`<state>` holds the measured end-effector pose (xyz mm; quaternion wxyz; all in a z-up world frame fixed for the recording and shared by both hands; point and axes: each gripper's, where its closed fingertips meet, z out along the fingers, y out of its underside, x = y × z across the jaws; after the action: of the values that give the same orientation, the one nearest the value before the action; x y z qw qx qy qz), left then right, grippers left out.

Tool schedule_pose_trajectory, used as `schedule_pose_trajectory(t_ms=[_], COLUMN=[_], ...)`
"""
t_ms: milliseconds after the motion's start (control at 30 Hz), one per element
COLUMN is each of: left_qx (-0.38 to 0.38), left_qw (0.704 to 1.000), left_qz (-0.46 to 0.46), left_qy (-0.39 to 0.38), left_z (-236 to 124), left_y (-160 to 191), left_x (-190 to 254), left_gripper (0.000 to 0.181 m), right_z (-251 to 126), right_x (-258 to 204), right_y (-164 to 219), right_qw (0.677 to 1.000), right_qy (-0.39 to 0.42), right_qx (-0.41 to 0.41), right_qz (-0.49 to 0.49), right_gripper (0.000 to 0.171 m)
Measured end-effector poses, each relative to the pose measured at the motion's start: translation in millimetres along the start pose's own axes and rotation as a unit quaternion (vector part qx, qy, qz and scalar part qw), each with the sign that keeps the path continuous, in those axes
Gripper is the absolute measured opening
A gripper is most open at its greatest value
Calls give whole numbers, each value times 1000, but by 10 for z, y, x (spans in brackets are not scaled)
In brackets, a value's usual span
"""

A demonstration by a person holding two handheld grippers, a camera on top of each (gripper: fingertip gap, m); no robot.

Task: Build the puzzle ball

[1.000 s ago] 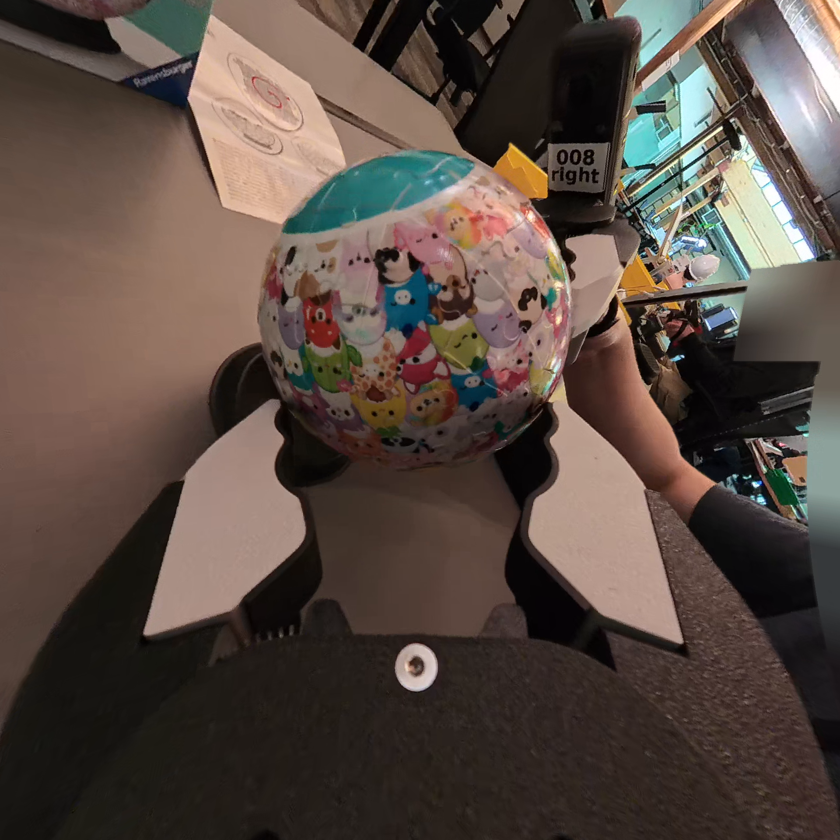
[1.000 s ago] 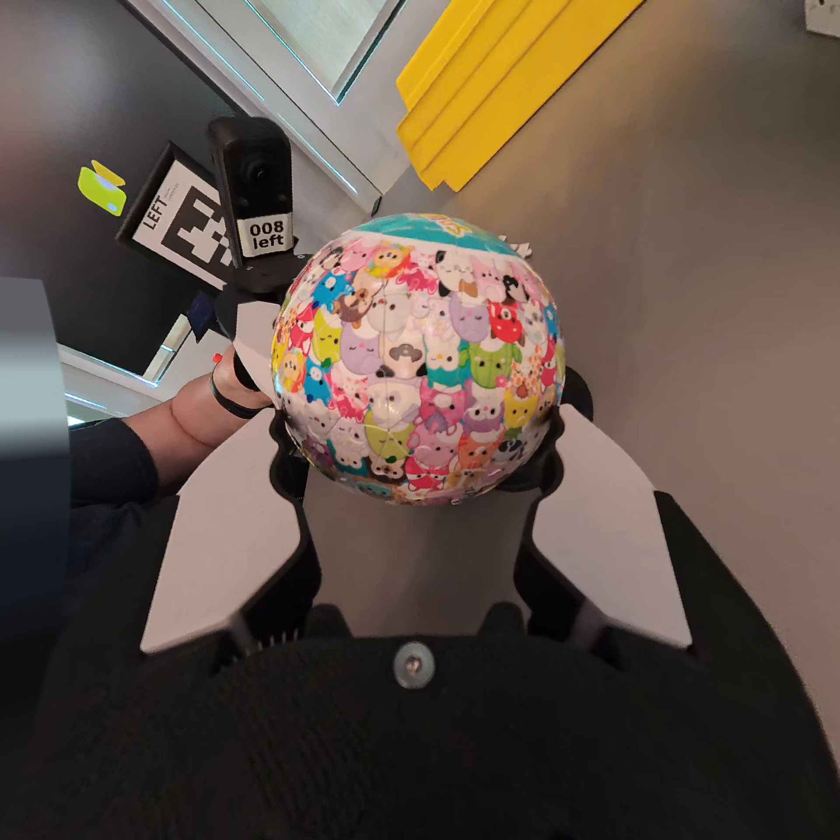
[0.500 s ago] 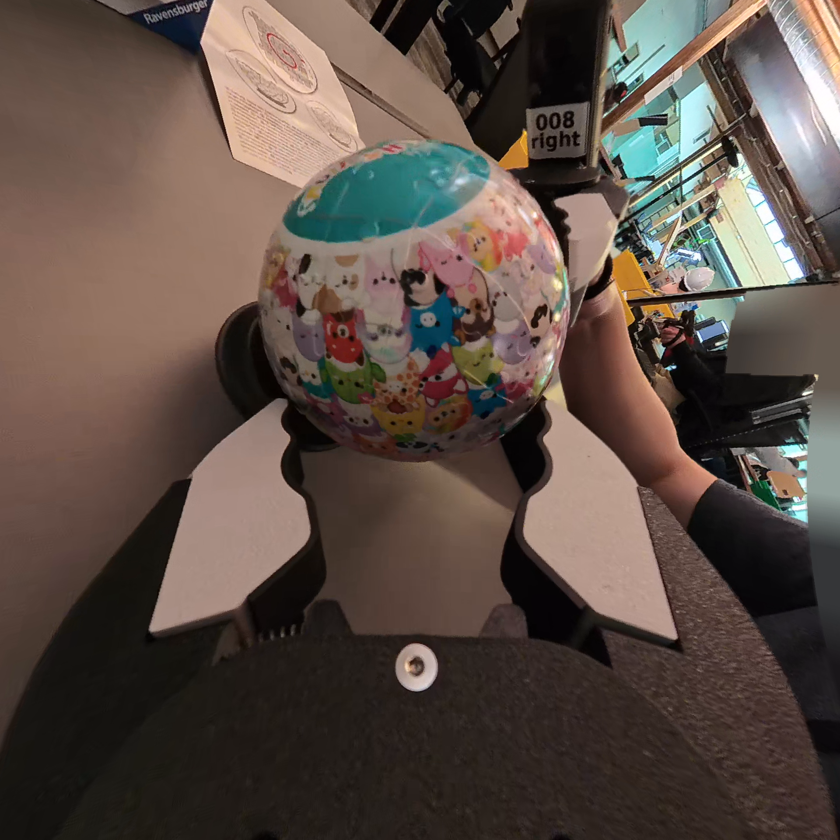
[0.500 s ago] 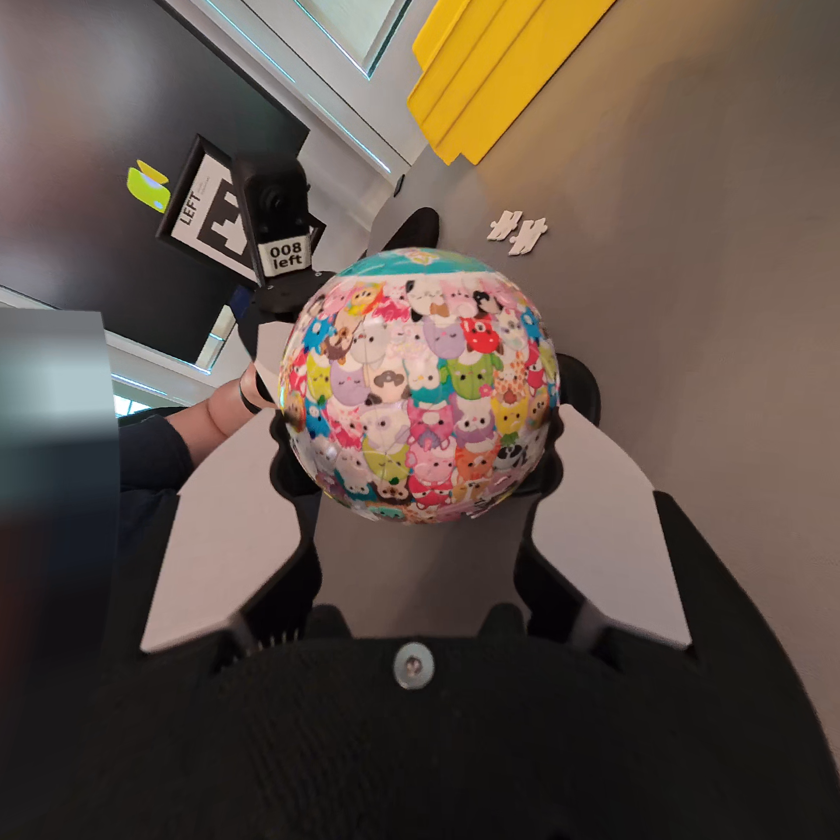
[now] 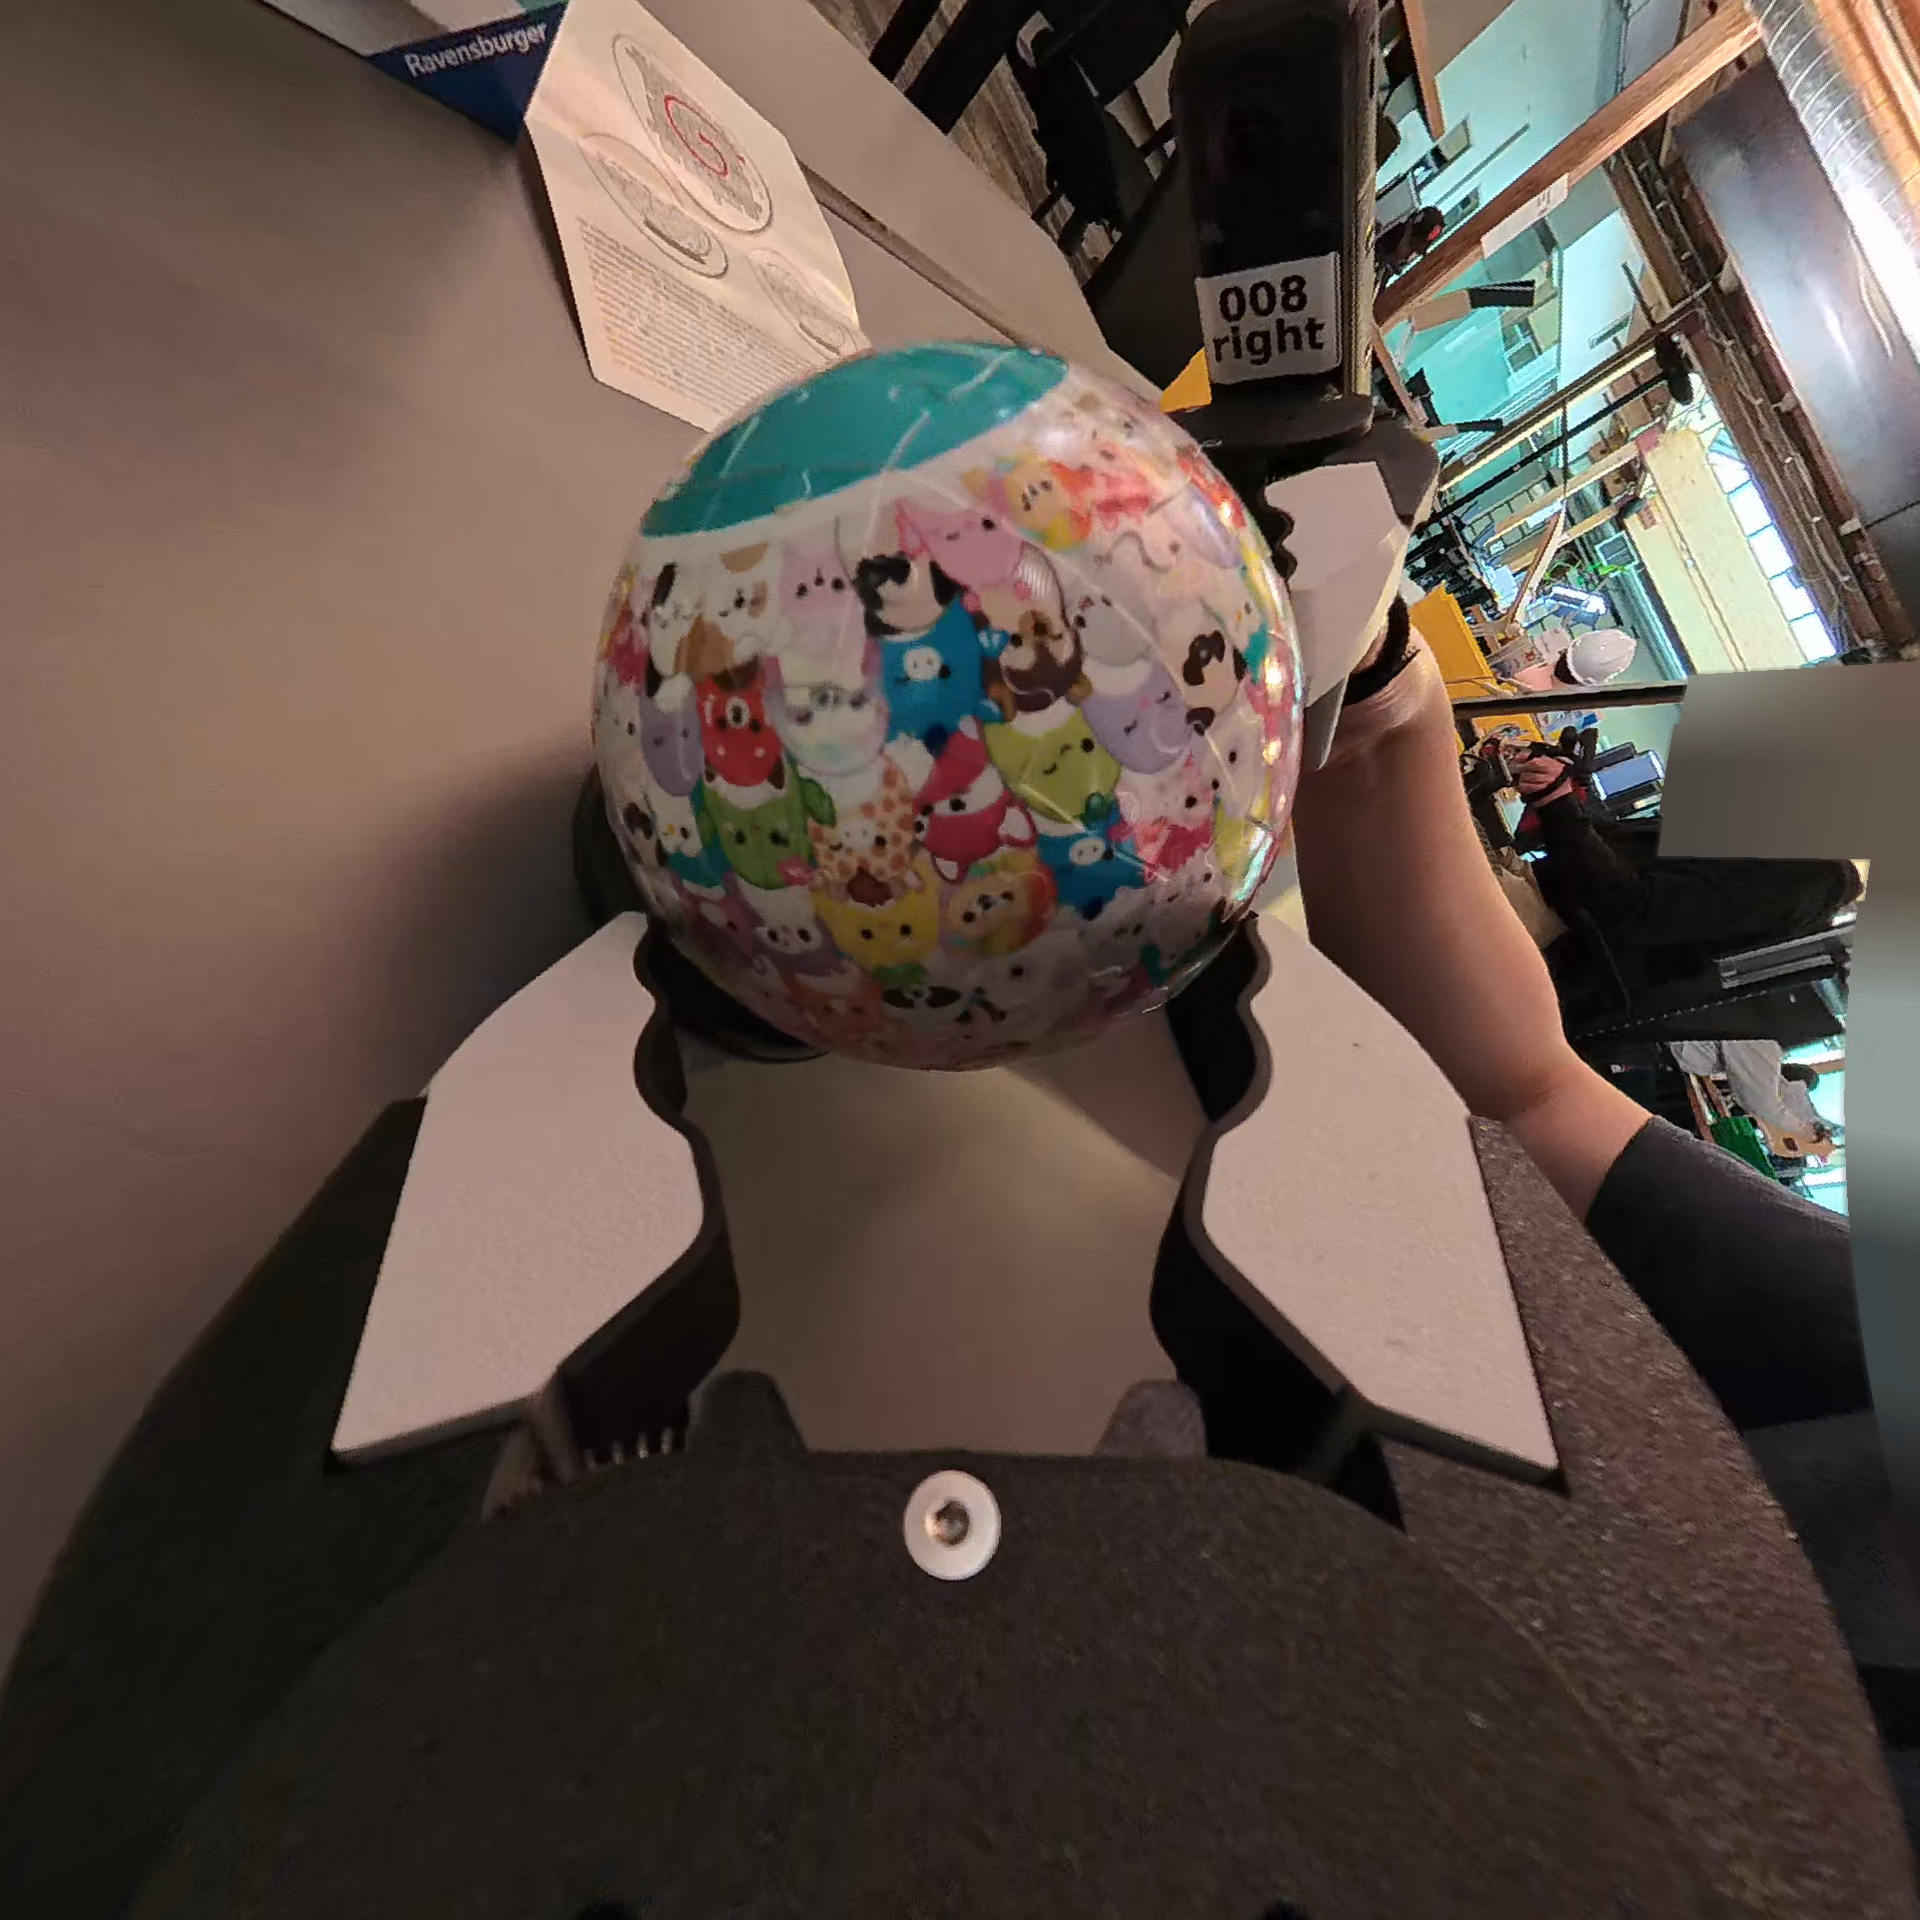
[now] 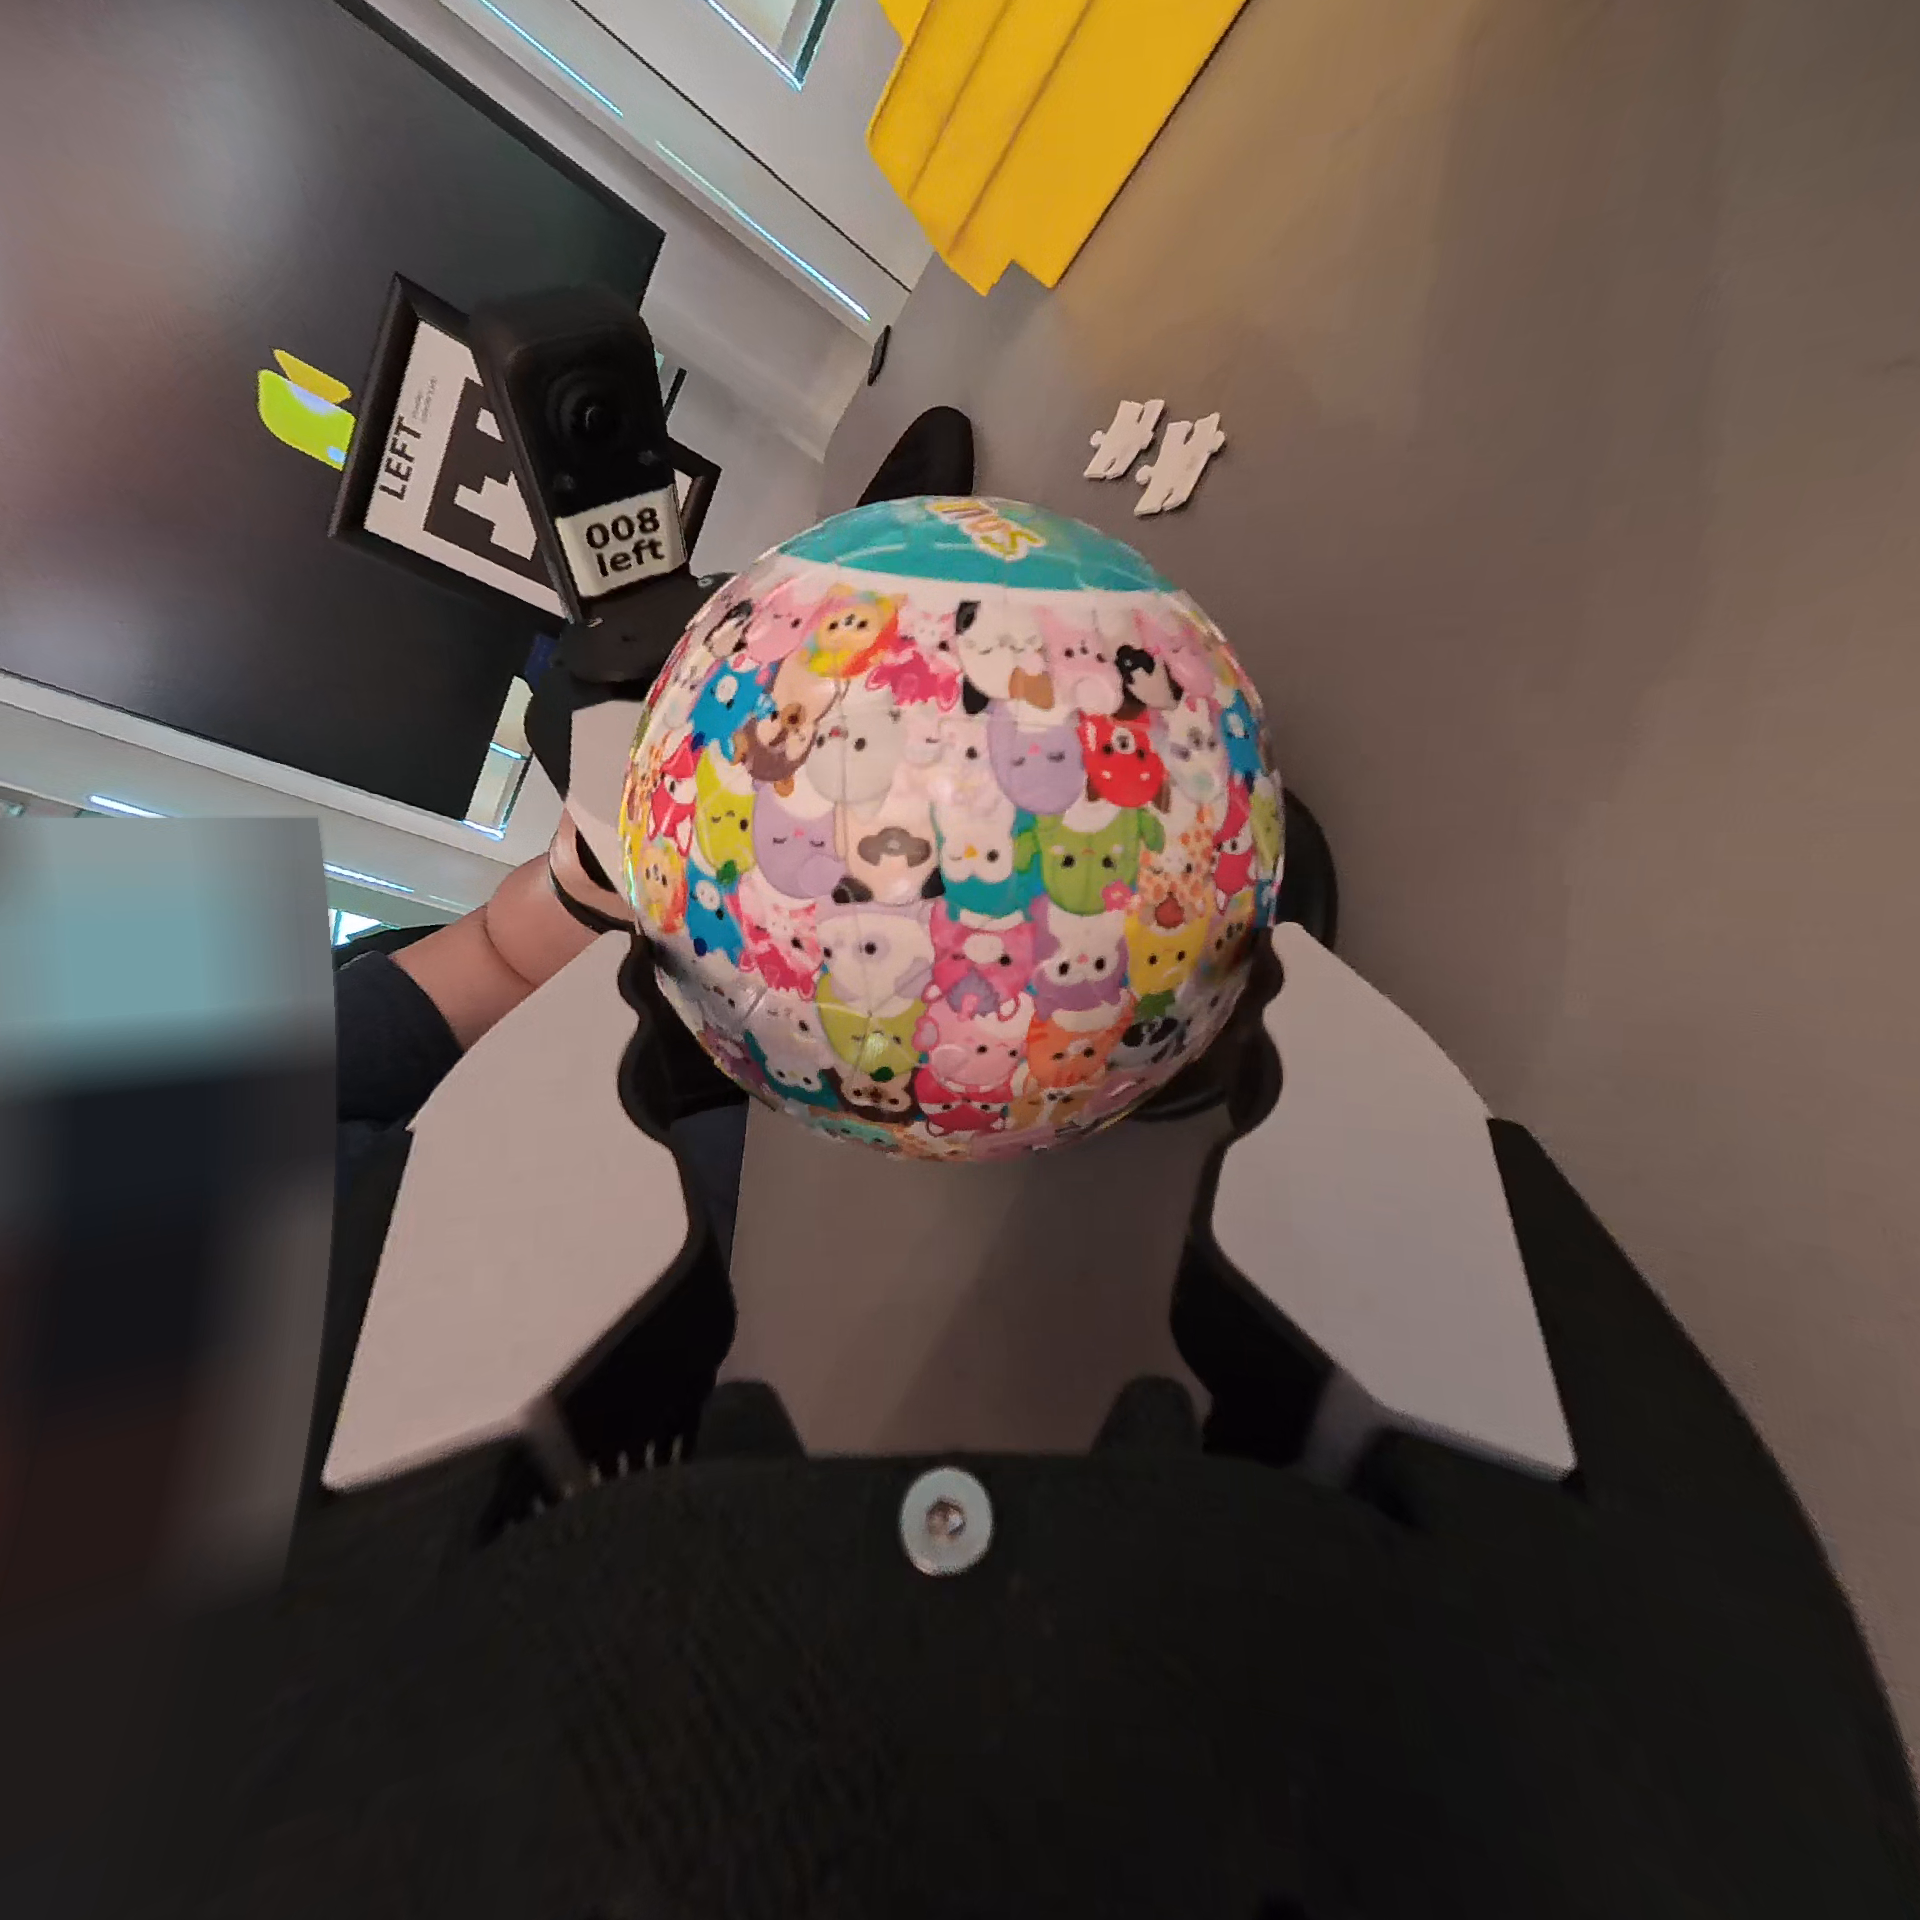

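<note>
Two grippers, left gripper and right gripper, both clasping one puzzle ball, two loose white pieces

Support is a flat grey table, matte, plain top. Same surface in the right wrist view.

On it, left wrist view: white printed instruction sheet lying flat at the far side, diagrams on it. A blue box corner sits just beyond the sheet at the far edge; the sheet seems to overlap it, can't confirm. A black round stand rests on the table, mostly hidden, only its left rim showing.

Right wrist view: two white puzzle pieces lying just beside each other, blank side up; can't tell if they touch. Stand rim shows there too.
</note>
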<state>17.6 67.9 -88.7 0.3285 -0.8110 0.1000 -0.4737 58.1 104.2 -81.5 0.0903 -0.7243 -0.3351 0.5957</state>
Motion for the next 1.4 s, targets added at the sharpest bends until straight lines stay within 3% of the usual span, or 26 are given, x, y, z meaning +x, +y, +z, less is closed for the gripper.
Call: schedule_pose_trajectory(t_ms=[167, 367, 500, 633, 900, 1000, 1100, 1200, 1400], left_qx=[19, 54, 7, -46, -99, -110, -116, -121, -125], left_qw=[1000, 997, 990, 979, 969, 968, 966, 965, 962], left_qz=[1, 61, 135, 184, 201, 198, 197, 198, 194], left_qy=[13, 9, 26, 68, 102, 112, 121, 126, 145], left_z=[-99, -292, -198, -88, 77, 91, 97, 96, 103], left_y=[-95, -493, -645, -691, -655, -631, -620, -626, -640], left_x=[35, 106, 278, 437, 516, 508, 508, 500, 503], left_gripper=[99, 100, 109, 105, 103, 102, 101, 100, 100], right_z=[-11, -20, -30, -66, -339, -509, -643, -531, 169], right_x=[-6, -17, -39, -94, -236, -413, -742, -972, -755], right_y=[12, 16, 5, -40, -153, -74, 117, 494, 1016], right_qw=[1000, 1000, 999, 997, 984, 959, 884, 830, 832], right_qy=[-6, -6, 4, 14, 50, 95, 167, 207, 255], right_qx=[-5, -4, 0, 16, 90, 128, 162, 114, -11], right_qz=[5, -7, -39, -77, -147, -234, -405, -506, -493], right_gripper=[107, 107, 108, 110, 112, 112, 106, 100, 105])
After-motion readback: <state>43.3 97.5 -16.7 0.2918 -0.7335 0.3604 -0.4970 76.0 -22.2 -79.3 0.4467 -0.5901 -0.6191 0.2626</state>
